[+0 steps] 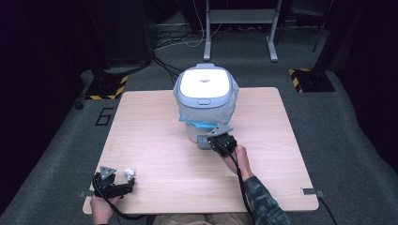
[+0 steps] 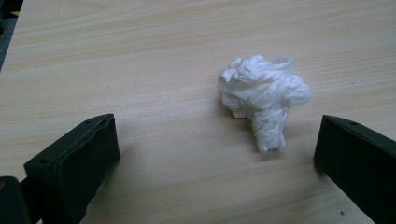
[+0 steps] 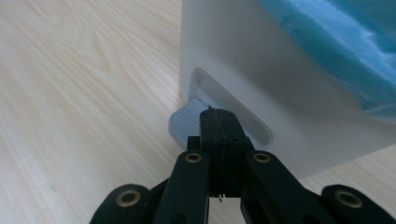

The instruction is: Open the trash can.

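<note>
A: Near left of the table (image 1: 155, 126): what does the left gripper (image 1: 123, 186) show?

B: The person's left hand (image 1: 101, 206) holds it low at the near-left edge, lying almost flat and aimed rightward. Its jaws stand released, wide apart, with a crumpled white paper wad (image 2: 264, 95) resting on the wood between them, closer to the right jaw in the left gripper view, and touching neither.

A: And the wad's appearance?

B: A twisted, wrinkled ball with a short tail pointing toward the camera.

A: Moving right, to the centre?

B: A white pedal bin (image 1: 206, 101) stands mid-table with its lid down and a blue liner (image 3: 336, 46) folded over its rim. The right gripper (image 1: 217, 139), held by the right hand (image 1: 237, 157) with the forearm angled in from the near edge, points down at the bin's near base. Its jaws are clenched together, empty, their tips resting on the grey foot pedal (image 3: 184, 123).
</note>
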